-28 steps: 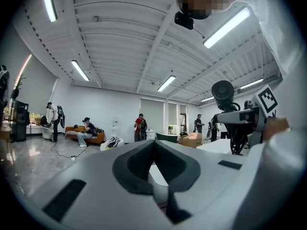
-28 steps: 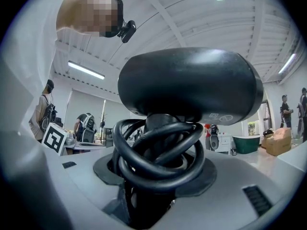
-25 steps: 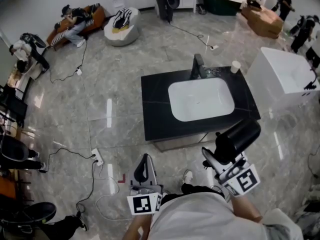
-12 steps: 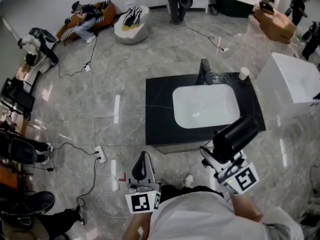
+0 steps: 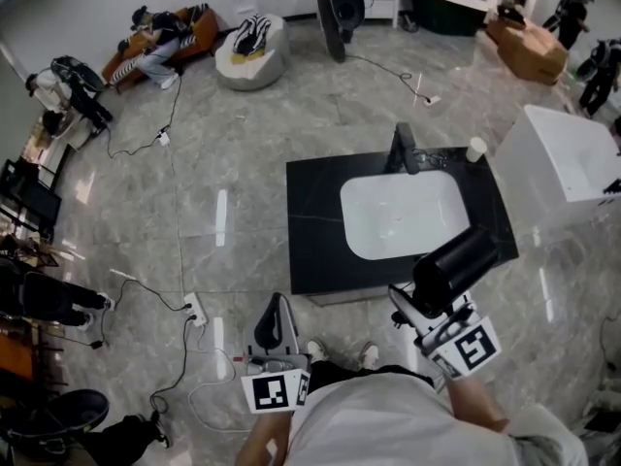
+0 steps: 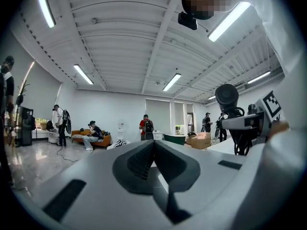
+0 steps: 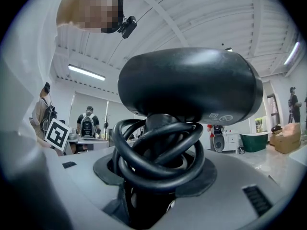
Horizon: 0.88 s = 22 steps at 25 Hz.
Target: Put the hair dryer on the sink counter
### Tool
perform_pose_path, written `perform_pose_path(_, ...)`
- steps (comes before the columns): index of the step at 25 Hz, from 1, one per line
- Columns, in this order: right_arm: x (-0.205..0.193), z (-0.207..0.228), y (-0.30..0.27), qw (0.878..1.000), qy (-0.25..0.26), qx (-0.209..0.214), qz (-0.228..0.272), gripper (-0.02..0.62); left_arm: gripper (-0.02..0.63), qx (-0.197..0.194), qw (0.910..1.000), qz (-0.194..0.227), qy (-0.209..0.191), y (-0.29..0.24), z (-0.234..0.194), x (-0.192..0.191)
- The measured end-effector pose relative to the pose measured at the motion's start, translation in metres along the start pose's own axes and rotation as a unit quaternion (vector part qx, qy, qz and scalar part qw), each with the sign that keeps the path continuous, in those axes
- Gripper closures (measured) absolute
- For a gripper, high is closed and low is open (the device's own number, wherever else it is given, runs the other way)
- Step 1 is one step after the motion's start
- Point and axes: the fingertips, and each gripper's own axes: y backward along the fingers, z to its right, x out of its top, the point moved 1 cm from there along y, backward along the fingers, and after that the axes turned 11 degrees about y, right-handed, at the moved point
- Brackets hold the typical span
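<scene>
So the black hair dryer (image 5: 456, 263) wasn't on the counter yet. It was clamped in the right gripper (image 5: 415, 304), with the jaws squeezed around its handle and the fat barrel sticking out past them. Its black cord (image 7: 158, 157) was wound in loops around the handle, right above the jaws.

From the head view, the dryer sat over the near right corner of the black sink counter (image 5: 312, 223). That counter had a white basin (image 5: 406, 212) sunk into it, with a dark faucet (image 5: 403, 149) on the far edge and a pale cup (image 5: 475, 149) at the far right corner.

The left gripper (image 5: 276, 326) was off to the near left of the counter, jaws pinched together with nothing in them. A white power strip (image 5: 192, 308) lay on the marble floor further left.
</scene>
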Motion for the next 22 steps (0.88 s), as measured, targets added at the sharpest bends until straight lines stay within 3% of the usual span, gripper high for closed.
perform_pose_path(22,-0.010,-0.019,-0.062,0.999,-0.003,-0.001,-0.037,0.334,0.603,-0.014,0.9999,0.000,0.008,-0.017,-0.050,0.007)
